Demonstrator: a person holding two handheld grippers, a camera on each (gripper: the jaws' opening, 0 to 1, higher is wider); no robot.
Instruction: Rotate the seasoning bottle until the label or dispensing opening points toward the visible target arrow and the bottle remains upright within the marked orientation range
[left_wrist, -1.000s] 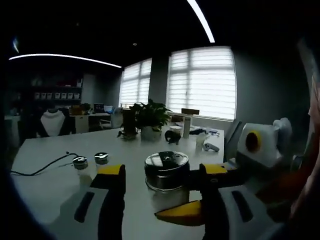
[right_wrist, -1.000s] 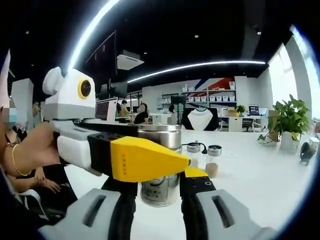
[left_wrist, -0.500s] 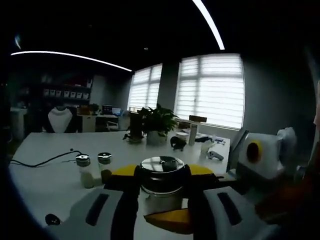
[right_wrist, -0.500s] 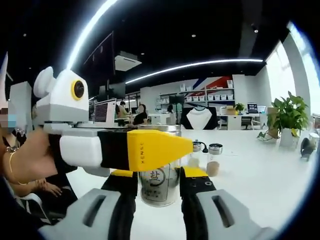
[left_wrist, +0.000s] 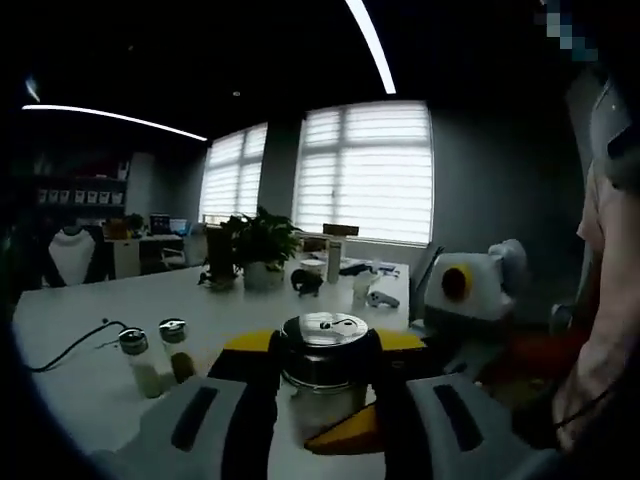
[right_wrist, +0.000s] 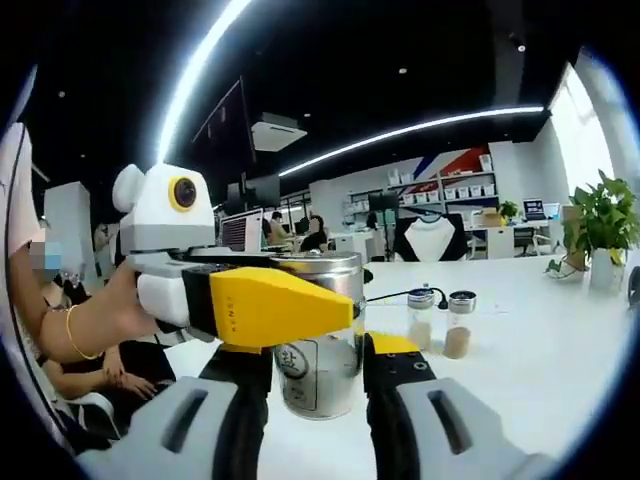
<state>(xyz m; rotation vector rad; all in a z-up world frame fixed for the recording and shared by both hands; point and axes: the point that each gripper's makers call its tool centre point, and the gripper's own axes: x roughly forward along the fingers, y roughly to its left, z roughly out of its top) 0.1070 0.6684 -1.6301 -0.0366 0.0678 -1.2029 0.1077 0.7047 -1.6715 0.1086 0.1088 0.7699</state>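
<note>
Turned a little since before, the shiny round seasoning bottle (right_wrist: 318, 335) shows less of its label. It stands upright on the white table (right_wrist: 540, 350). Both the right gripper (right_wrist: 318, 352) and left gripper (left_wrist: 322, 352) squeeze it. Its flat metal lid shows in the left gripper view.

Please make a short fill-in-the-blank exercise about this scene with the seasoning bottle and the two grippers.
1. The seasoning bottle has a shiny ____ lid.
2. Both the left gripper and the right gripper have their fingers closed on the ____.
3. Beside it on the white table stand ____ small shakers.
4. A black ____ lies on the table near them.

Missing words: metal; bottle; two; cable
</note>
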